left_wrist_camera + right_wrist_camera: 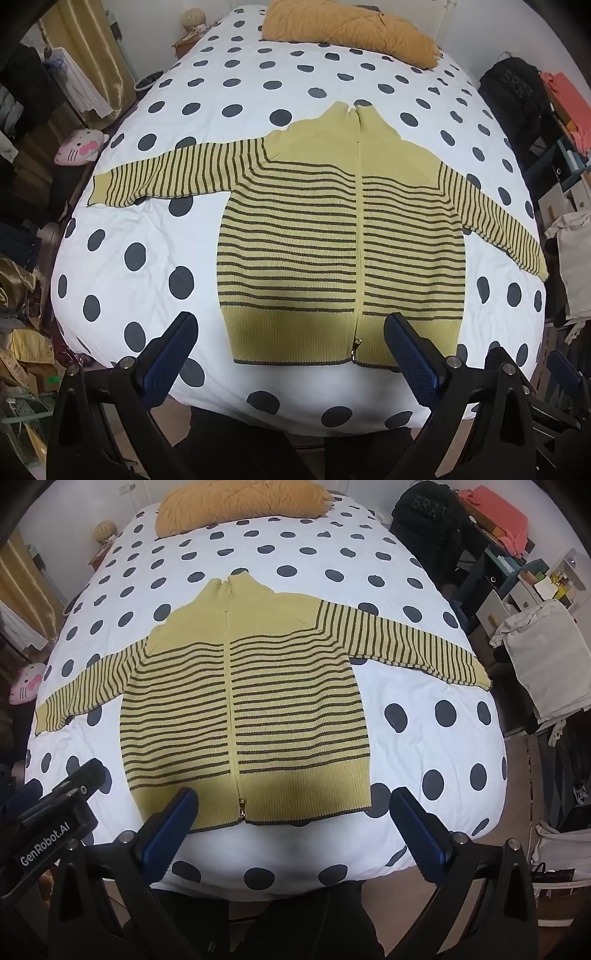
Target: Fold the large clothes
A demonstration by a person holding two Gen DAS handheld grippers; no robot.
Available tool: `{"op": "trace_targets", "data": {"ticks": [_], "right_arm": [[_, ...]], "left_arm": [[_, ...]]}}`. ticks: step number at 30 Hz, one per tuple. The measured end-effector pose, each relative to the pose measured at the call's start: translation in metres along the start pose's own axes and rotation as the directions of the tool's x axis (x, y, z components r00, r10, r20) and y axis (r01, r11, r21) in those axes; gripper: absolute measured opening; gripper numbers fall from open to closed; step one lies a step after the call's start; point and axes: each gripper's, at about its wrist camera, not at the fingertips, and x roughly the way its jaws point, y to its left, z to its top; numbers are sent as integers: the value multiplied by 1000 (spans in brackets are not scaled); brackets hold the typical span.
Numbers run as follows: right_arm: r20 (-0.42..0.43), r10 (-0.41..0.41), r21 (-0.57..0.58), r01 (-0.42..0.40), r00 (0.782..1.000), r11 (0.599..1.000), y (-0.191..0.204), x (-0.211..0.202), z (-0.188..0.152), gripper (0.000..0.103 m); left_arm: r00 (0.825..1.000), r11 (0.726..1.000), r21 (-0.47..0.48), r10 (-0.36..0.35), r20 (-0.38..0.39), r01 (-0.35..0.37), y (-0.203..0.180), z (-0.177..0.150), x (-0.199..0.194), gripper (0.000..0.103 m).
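You are holding both grippers above the foot of the bed (110, 266), and neither is touching anything: the left gripper (290, 354) is standing with its fingers (166, 363) spread wide and empty, and the right gripper (291, 830) is likewise wide open and carrying nothing. The striped zip cardigan (332, 236) is lying flat and face up on the polka-dot duvet, zipped, collar toward the headboard, hem band nearest you, both sleeves stretched sideways. The sleeve on your left (162, 177) is reaching almost to the mattress edge, and the sleeve on your right (413, 646) is ending close to the opposite edge. The likely fault from here is a single-layer pinch: the knit is looking soft and stretchy, so lifting only the top layer would probably distort the shape or bunch the duvet beneath it. A cuff dragged outward could also slip off the bed. The mustard pillow (351, 33) is lying well beyond the collar and is not obstructing the fold. The pink plush toy (79, 146) and the clutter beside the bed are lying outside the working area.
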Motion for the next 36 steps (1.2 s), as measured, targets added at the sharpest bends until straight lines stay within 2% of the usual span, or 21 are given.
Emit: {"op": "trace_targets", "data": {"ticks": [36], "right_arm": [[-4, -1, 0, 1, 1000, 1000, 2, 2, 2, 103]], "left_arm": [[999, 1000, -12, 5, -32, -6, 0, 8, 10, 101]]}}
